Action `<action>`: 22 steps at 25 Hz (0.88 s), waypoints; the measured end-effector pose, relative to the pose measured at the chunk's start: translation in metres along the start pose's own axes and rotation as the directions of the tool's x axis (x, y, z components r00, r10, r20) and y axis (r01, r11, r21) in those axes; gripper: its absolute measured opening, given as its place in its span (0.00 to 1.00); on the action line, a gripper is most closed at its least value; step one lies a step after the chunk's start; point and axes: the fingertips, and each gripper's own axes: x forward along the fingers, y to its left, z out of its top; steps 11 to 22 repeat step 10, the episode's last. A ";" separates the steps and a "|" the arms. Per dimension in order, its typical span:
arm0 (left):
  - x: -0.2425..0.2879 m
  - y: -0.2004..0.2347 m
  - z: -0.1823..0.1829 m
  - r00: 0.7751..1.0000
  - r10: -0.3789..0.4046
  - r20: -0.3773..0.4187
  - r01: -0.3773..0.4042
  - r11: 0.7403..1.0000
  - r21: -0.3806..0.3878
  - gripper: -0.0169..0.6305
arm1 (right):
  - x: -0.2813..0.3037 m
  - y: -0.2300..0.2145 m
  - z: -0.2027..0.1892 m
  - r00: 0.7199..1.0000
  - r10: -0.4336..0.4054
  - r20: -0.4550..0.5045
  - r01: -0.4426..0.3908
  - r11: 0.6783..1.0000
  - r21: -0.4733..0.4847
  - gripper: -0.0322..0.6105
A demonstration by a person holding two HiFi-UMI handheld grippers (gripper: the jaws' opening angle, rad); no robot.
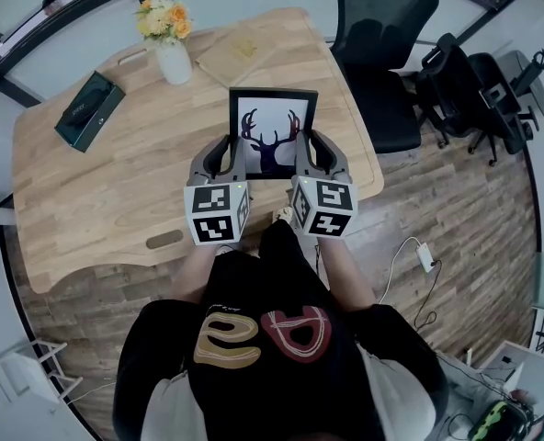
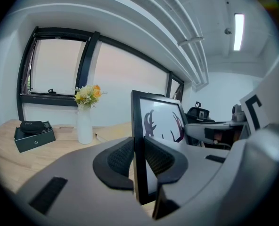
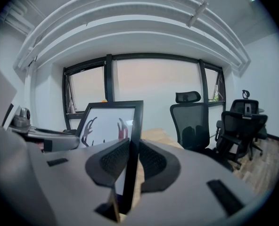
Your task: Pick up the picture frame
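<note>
The picture frame [image 1: 272, 131] is black with a white print of a dark deer head. It stands upright above the wooden table [image 1: 88, 191], between both grippers. My left gripper [image 1: 228, 152] is shut on the frame's left edge [image 2: 139, 145], pads pressing on both sides. My right gripper [image 1: 314, 150] is shut on the right edge [image 3: 132, 145] in the same way. In the left gripper view the right gripper's body shows behind the frame.
A white vase of yellow flowers [image 1: 168, 39] and a dark box [image 1: 89, 109] sit at the table's far left. A tan flat item [image 1: 237, 53] lies behind the frame. Black office chairs [image 1: 382, 53] stand to the right of the table, and cables run across the floor.
</note>
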 end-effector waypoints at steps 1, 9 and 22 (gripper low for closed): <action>0.000 0.000 0.000 1.000 -0.002 0.001 0.002 1.000 0.002 0.15 | 0.000 -0.001 0.000 1.000 -0.003 0.000 0.003 1.000 0.000 0.16; 0.004 -0.007 0.004 1.000 -0.018 0.004 0.018 1.000 0.014 0.15 | -0.002 -0.007 0.002 1.000 -0.020 0.007 0.020 1.000 0.004 0.16; 0.004 -0.007 0.004 1.000 -0.019 0.004 0.019 1.000 0.015 0.15 | -0.002 -0.008 0.002 1.000 -0.022 0.007 0.022 1.000 0.004 0.16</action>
